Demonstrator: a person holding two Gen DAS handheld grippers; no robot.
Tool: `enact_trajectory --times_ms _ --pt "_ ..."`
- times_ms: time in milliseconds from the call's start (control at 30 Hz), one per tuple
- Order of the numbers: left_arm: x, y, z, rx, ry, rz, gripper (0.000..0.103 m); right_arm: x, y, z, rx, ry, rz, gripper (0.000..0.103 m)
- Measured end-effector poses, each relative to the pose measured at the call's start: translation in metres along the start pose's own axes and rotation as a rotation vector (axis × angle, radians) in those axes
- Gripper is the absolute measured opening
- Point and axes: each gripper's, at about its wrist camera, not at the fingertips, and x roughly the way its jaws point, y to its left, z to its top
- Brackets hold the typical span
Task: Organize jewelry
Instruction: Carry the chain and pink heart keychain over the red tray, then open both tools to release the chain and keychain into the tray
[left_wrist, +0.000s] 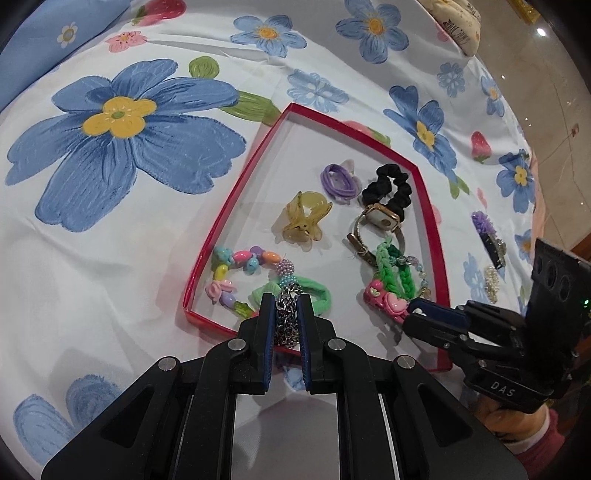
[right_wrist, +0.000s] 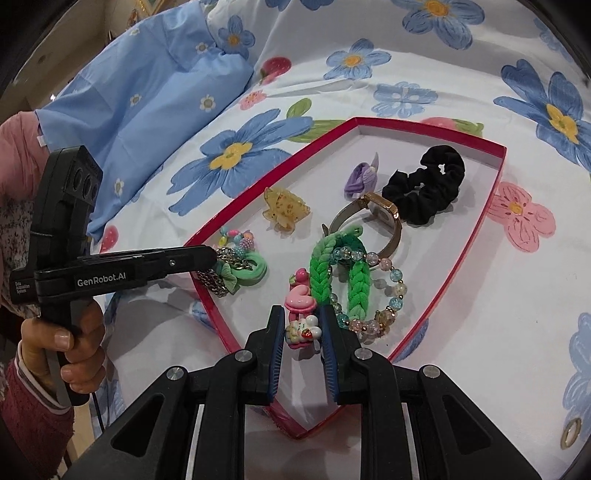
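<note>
One shallow red-rimmed cardboard tray (left_wrist: 236, 206) on the flowered bedsheet (left_wrist: 110, 258); two tongs, mine. Inside I count one black fabric scrunchie (right_wrist: 428, 184), one purple hair tie (left_wrist: 337, 181), one amber translucent claw clip (left_wrist: 304, 221), one gold-cased wristwatch (right_wrist: 384, 210), one braided green band (right_wrist: 332, 266), one clear-bead bracelet (right_wrist: 388, 291), one pastel bead bracelet (left_wrist: 229, 273), one light green hair tie (left_wrist: 317, 295). My left gripper (left_wrist: 287, 314) is clamped on a silver metal chain (left_wrist: 286, 321), bunched links, hanging over the tray's near edge at 6 o'clock. My right gripper (right_wrist: 303, 328) is clamped on a pink charm-covered hair clip (right_wrist: 301, 317), lying inside the tray at its 5 o'clock corner.
</note>
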Motion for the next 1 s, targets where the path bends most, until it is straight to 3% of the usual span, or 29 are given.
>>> enact_trajectory --times_ms 467,833,1000 --pt "0.004 -0.007 0.001 0.03 0.015 0.046 0.011 0.008 0.004 0.009 -0.047 0.084 -0.024 0.02" --pt "0.002 -0.012 0.0 0.038 0.013 0.054 0.029 0.009 0.005 0.01 -0.06 0.095 -0.031 0.022" --pt "0.0 -0.014 0.0 0.038 0.011 0.056 0.03 0.009 0.005 0.01 -0.06 0.094 -0.029 0.023"
